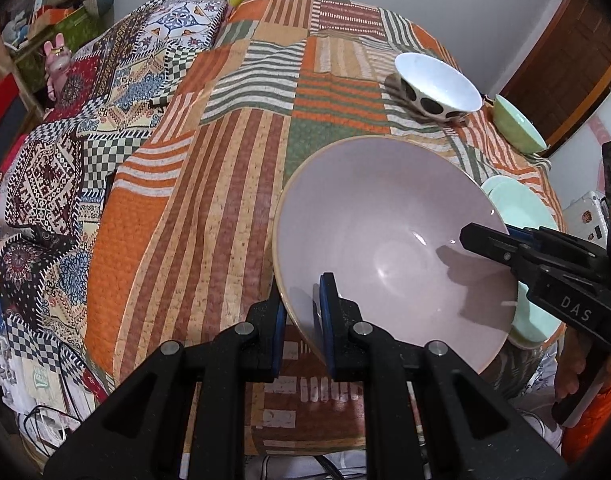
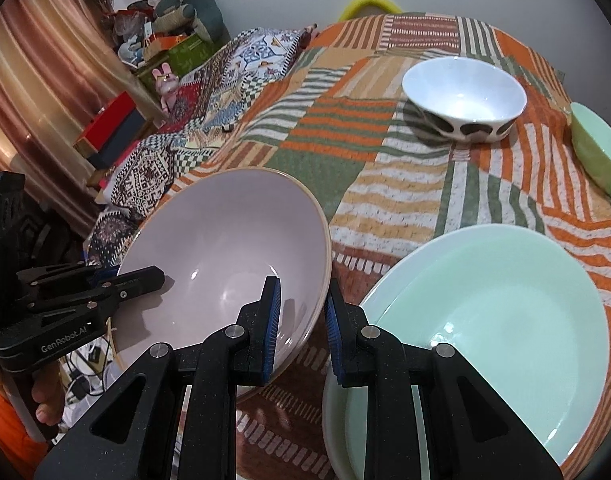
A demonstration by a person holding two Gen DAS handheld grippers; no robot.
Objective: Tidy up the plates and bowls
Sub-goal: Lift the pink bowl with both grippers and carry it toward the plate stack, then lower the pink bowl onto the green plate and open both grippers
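A large pale pink bowl [image 1: 385, 236] is held tilted above the patchwork tablecloth. My left gripper [image 1: 303, 320] is shut on its near rim, one pad inside and one outside. My right gripper [image 2: 301, 320] is shut on the opposite rim of the same bowl [image 2: 225, 248]; it shows in the left wrist view [image 1: 505, 248] at the right. A mint green plate [image 2: 505, 312] lies on another plate to the right of the bowl. A white bowl with black spots [image 2: 465, 96] stands at the back. A light green bowl [image 2: 597, 152] stands at the far right edge.
The round table [image 1: 225, 160] has an orange, green and cream cloth. A patterned quilt [image 1: 65, 160] lies to its left. Shelves with boxes and toys [image 2: 157, 52] stand at the back left, beside a curtain [image 2: 45, 80].
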